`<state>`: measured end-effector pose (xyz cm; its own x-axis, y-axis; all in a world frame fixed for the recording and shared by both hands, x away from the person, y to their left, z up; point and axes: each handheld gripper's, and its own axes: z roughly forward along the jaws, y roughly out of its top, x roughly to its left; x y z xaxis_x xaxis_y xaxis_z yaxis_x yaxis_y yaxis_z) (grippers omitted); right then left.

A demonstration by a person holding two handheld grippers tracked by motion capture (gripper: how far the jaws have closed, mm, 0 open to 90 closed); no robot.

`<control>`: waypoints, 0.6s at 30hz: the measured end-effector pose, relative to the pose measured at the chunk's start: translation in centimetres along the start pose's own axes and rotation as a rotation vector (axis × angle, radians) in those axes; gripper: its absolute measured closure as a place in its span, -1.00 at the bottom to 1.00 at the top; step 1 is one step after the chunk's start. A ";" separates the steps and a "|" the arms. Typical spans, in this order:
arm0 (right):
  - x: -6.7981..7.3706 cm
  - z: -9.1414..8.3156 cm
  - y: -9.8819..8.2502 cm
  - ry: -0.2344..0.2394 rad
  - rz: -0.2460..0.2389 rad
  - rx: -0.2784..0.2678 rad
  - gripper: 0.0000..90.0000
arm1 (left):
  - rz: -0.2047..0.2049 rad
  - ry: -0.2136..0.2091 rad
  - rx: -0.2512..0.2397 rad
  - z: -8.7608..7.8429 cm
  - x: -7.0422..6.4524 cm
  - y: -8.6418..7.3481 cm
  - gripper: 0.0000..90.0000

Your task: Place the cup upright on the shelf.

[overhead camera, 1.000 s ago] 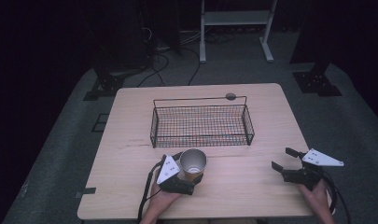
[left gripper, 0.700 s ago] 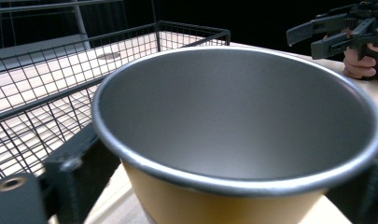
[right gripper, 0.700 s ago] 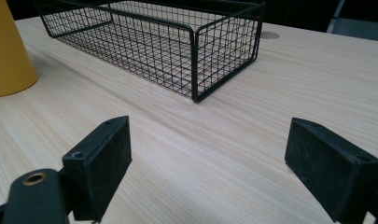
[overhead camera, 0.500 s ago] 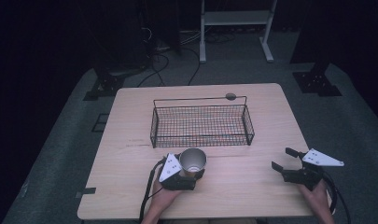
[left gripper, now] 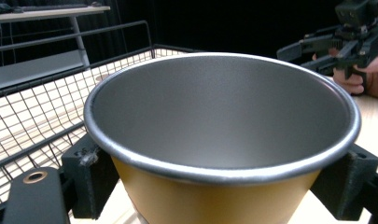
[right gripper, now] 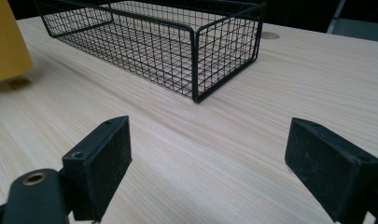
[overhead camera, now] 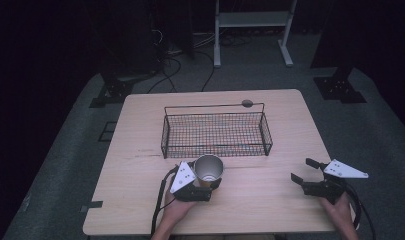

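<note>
Since the earlier frame my left gripper [overhead camera: 208,180] has closed on the cup [overhead camera: 209,169]. Cup upright; basket [overhead camera: 216,131] lies just beyond it. My right gripper [overhead camera: 305,171] rests wide open, well apart.

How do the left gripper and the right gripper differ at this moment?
The left gripper has its jaws closed on the cup; the right gripper has its jaws wide apart with nothing between them. The left one sits close to the wire basket, the right one farther off. Both are hand-held over the table.

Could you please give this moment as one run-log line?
left gripper: just closed, shut on cup | right gripper: open, empty, on table | basket: empty, behind cup
</note>
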<state>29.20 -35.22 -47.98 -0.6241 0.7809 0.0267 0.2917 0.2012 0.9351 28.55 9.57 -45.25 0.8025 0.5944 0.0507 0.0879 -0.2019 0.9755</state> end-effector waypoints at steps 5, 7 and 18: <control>0.0 0.0 0.0 0.000 -0.001 0.000 -0.70 | 0.004 -0.009 0.011 0.2 0.1 0.5 -0.68; 0.0 0.0 0.0 0.000 -0.001 0.001 -0.70 | 0.005 -0.010 0.006 0.2 0.0 0.7 -0.68; 0.0 0.0 0.0 -0.001 0.001 -0.001 -0.70 | 0.011 -0.001 -0.015 0.3 -0.1 1.8 -0.68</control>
<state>29.18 -35.25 -47.98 -0.6229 0.7818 0.0275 0.2917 0.1995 0.9355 28.80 8.89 -43.59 0.8042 0.5912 0.0612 0.0703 -0.1969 0.9779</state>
